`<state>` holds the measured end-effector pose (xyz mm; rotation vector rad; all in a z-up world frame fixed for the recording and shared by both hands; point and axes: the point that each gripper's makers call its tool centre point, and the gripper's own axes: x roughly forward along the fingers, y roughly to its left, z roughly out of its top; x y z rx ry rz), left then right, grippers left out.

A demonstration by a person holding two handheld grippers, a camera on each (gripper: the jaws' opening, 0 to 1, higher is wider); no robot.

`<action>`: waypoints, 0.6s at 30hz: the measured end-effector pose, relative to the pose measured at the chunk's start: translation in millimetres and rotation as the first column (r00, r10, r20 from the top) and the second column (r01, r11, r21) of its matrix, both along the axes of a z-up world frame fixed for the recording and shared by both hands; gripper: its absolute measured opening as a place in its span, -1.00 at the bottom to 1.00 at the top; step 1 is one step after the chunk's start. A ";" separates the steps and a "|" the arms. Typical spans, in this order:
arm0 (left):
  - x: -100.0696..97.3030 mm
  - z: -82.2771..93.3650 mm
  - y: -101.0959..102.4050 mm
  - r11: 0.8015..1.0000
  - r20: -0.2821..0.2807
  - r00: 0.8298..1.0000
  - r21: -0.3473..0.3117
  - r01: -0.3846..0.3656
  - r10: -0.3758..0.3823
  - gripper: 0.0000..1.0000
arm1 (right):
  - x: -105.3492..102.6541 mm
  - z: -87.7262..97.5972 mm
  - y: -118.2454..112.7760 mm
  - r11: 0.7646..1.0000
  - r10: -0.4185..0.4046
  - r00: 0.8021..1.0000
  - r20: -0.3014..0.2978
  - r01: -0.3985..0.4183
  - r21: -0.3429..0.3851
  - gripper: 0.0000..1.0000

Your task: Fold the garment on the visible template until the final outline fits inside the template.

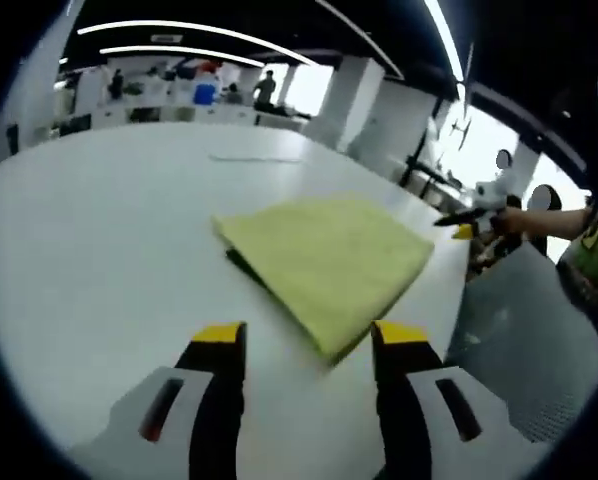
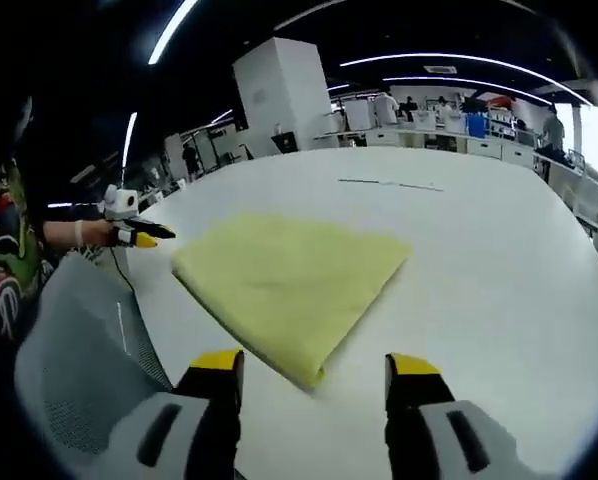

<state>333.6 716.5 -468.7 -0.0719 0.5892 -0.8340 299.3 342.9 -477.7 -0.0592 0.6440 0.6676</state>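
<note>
With both sets of fingers spread and empty, the folded yellow garment [image 1: 329, 262] on the white bench [image 1: 109, 250] points a near corner between your left gripper [image 1: 304, 340] and right gripper [image 2: 317, 368] alike.

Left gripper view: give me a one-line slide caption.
Open left gripper faces a folded yellow cloth on the white table, with the right gripper at the far edge.

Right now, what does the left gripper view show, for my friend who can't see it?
A folded, yellow-green cloth garment lies flat on a white table, just beyond the left tool, whose yellow-tipped jaws stand open and empty. A dark edge peeks from under the cloth, and the right tool hovers at the table's far side.
</note>
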 end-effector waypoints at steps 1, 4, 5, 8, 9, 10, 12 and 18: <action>-0.3 1.5 -0.5 1.000 0.013 1.000 -0.001 0.004 -0.004 0.30 | -1.6 0.8 1.2 1.000 0.003 1.000 0.007 -0.003 -0.012 0.71; -3.2 1.7 -1.1 1.000 0.027 1.000 0.006 0.011 -0.011 0.61 | -7.7 0.3 2.6 0.997 0.028 0.999 0.029 -0.026 -0.076 1.00; -4.0 1.0 -1.3 1.000 0.030 0.999 0.012 0.012 -0.013 0.72 | -10.7 0.1 5.5 0.995 0.051 0.998 0.031 -0.048 -0.082 0.98; -8.1 -5.1 -5.1 0.999 0.019 1.000 0.028 0.025 -0.025 0.96 | -13.1 -2.4 7.4 0.995 0.043 0.999 0.024 -0.041 -0.088 0.99; -13.7 -10.1 -4.4 0.996 0.007 0.998 0.073 0.057 -0.058 0.98 | -13.0 -2.0 7.4 0.996 0.036 0.999 0.027 -0.034 -0.086 0.99; -15.2 -12.5 -4.2 0.993 0.013 0.997 0.097 0.072 -0.074 0.98 | -12.8 -1.9 7.1 0.996 0.031 0.999 0.026 -0.029 -0.083 0.99; -13.4 -14.1 -0.2 0.994 0.019 0.997 0.091 0.066 -0.068 0.98 | -13.2 -1.1 8.3 0.996 0.028 0.999 0.031 -0.025 -0.080 0.99; -13.6 -13.5 -3.1 0.995 0.025 0.998 0.078 0.059 -0.061 0.97 | -12.2 2.3 5.7 0.997 0.013 0.999 0.046 -0.009 -0.071 0.99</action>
